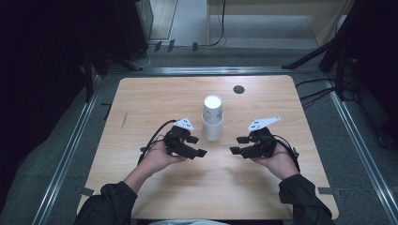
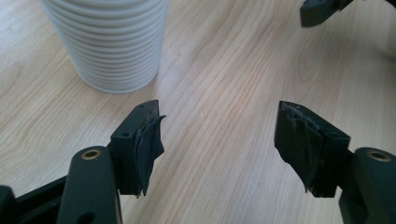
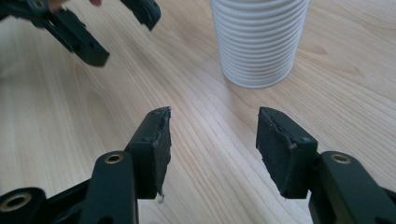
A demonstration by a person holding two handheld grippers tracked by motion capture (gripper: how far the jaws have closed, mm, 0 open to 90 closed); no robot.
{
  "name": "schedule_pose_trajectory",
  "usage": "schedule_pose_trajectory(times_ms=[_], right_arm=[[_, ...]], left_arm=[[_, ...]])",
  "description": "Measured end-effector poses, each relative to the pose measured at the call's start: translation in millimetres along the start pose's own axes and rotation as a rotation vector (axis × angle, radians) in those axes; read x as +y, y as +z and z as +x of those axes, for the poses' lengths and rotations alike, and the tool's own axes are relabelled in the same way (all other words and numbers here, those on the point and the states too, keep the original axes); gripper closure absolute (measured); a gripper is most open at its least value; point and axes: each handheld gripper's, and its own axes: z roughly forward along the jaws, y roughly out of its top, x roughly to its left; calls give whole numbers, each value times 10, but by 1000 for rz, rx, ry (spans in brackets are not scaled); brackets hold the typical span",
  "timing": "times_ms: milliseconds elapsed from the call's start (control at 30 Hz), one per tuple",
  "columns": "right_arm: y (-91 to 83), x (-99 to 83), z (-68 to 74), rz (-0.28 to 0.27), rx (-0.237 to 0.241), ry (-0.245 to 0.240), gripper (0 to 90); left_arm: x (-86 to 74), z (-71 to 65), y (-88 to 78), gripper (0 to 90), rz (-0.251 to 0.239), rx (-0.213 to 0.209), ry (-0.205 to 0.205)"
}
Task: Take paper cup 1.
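Note:
A stack of white ribbed paper cups [image 1: 212,119] stands upright in the middle of the wooden table [image 1: 155,98]. My left gripper [image 1: 197,146] lies in a hand just left of the cups, jaws apart with nothing between them. My right gripper [image 1: 238,145] mirrors it on the cups' right, also open and empty. In the left gripper view the left gripper [image 2: 217,126] hovers over bare wood with the cups [image 2: 116,42] at the upper left. In the right gripper view the right gripper [image 3: 212,135] faces the cups [image 3: 259,37] at the upper right. Neither gripper touches the cups.
A small dark round hole [image 1: 239,89] sits in the tabletop behind the cups. Metal rails [image 1: 70,145] frame the table on the left, right and back. Cables and black stands lie on the floor beyond the far edge.

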Motion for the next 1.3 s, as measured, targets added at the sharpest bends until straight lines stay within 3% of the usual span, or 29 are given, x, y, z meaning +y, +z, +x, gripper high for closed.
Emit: schedule_pose_trajectory(times_ms=[133,300,467,700,1300], right_arm=[[13,33,-1,17,10,12,467],[37,24,25,50,22,-42,458],[34,62,1,55,62,-23,468],[-37,64,8,72,37,-56,438],[-146,196,-11,77,24,-81,412]], left_arm=[[-23,0,-23,331,7,0,11],[-37,18,-65,331,-4,7,4],[-54,28,-91,330,0,10,7],[-56,-7,-79,330,10,14,28],[-75,-37,-130,330,0,18,12]])
